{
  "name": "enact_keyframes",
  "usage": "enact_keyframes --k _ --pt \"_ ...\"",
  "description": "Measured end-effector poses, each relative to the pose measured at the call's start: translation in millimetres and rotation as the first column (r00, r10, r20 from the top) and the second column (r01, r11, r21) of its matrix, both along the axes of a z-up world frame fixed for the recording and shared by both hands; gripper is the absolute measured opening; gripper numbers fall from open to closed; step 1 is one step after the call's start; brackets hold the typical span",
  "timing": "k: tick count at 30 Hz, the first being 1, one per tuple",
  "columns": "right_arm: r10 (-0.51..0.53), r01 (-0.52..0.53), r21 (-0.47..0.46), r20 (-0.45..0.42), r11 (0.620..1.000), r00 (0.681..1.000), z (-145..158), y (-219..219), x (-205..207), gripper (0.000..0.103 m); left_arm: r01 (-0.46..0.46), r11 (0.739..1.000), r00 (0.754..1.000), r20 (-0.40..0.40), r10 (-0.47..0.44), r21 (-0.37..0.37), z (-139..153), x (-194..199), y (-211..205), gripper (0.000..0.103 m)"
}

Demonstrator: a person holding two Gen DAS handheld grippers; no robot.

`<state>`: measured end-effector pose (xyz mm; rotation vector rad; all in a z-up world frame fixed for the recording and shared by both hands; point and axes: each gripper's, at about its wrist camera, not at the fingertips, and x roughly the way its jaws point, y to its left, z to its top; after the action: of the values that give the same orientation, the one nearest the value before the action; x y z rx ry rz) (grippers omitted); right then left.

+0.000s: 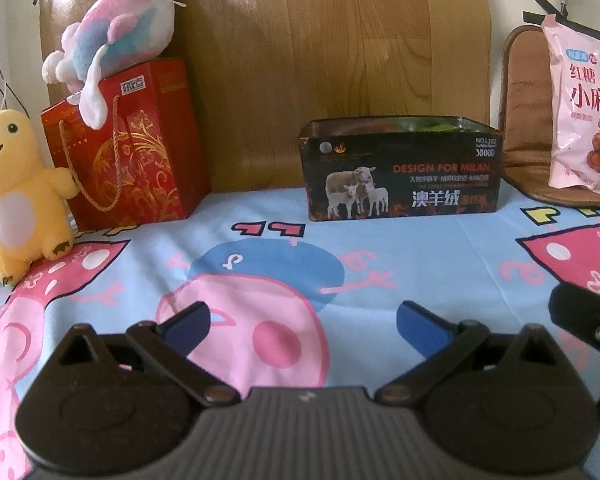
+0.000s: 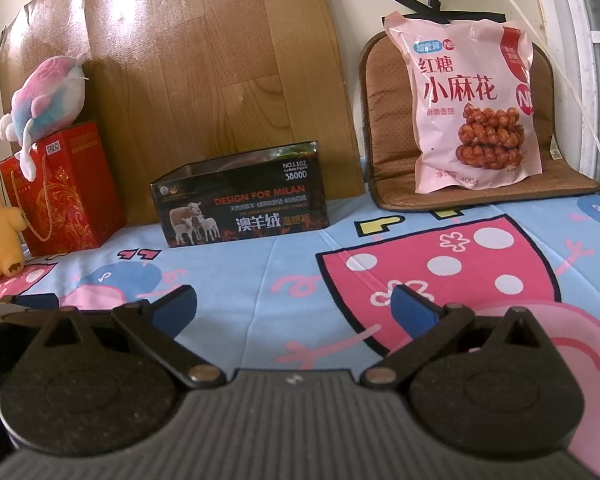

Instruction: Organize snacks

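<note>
A pink snack bag printed with fried dough twists leans upright on a brown cushion at the back right; it also shows at the right edge as the pink bag. A dark open-topped box with sheep on its side stands at the back, with something green inside; the same box shows left of centre in the right wrist view. My left gripper is open over the cartoon cloth, holding nothing. My right gripper is open too, well short of the bag.
A red gift bag stands at the back left with a pink-blue plush on top and a yellow plush beside it. A wooden board leans behind. The blue and pink cartoon cloth covers the surface. Cables hang at the right.
</note>
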<state>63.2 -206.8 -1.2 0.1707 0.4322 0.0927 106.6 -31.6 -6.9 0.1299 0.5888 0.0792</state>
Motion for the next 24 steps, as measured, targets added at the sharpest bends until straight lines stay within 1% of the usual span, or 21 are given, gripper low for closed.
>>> enact_keyframes --k 6,24 --pt "-0.002 0.002 -0.001 0.003 1.000 1.000 0.0 -0.8 -0.2 0.103 -0.004 1.000 1.000 0.017 0.004 0.012 1.0 -2.6 -0.6 0.103" --pt "-0.002 0.002 -0.001 0.004 1.000 1.000 0.2 -1.0 -0.2 0.103 -0.006 1.000 1.000 0.029 0.006 0.016 1.5 -4.6 0.0 0.103"
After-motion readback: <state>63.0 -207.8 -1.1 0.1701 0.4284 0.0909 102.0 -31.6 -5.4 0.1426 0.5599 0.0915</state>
